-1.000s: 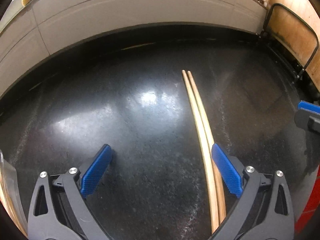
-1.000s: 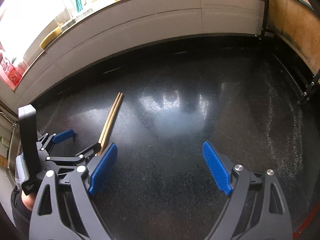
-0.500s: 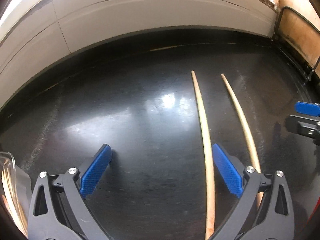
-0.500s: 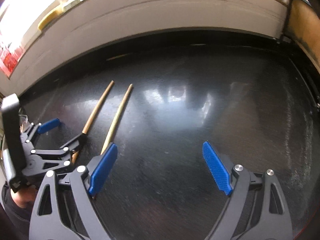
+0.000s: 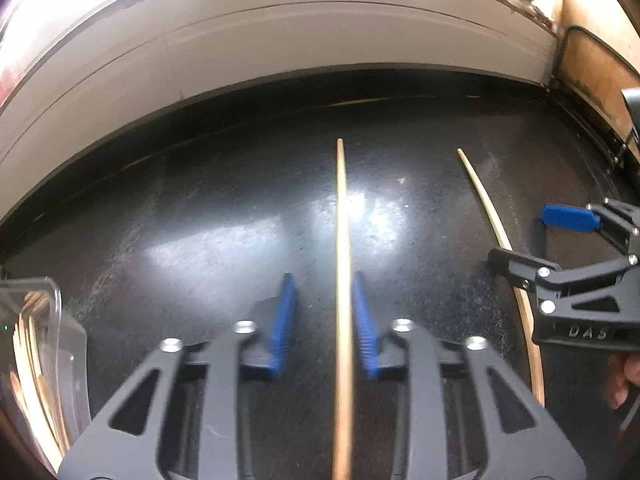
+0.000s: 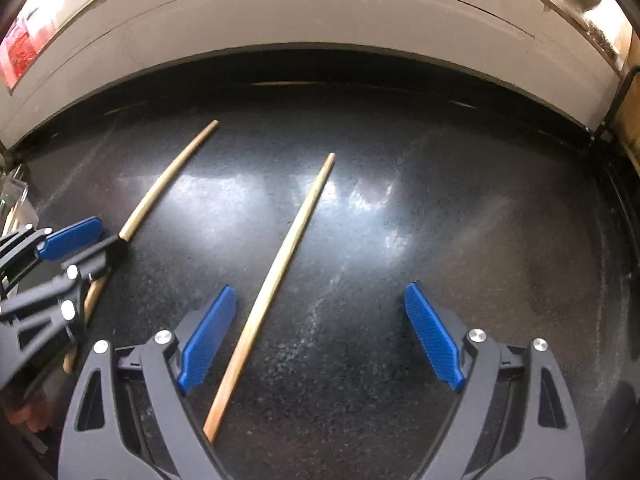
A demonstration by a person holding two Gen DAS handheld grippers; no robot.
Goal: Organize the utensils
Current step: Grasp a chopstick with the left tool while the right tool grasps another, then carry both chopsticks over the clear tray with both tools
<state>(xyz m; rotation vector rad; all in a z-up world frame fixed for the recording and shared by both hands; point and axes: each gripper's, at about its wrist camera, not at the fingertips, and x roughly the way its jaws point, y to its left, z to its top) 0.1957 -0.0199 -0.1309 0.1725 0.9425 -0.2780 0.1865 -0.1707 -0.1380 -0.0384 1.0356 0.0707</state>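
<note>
Since the earlier frames the two chopsticks have parted. The left tool (image 5: 323, 320) has just been closing around one chopstick (image 5: 342, 264) on the bench (image 5: 200, 220), not yet clearly clamping it. The right tool (image 6: 318, 338), gaping, straddles the other chopstick (image 6: 280, 268). Each should centre its stick before squeezing.

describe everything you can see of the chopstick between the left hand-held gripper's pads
The chopstick is a slim, pale wooden stick, round and tapering to its far tip. It points away from the camera over the dark speckled counter, between the blue pads of the left hand-held gripper, whose jaws have just been closing. It sits against the right pad; a gap remains on the left.
</note>
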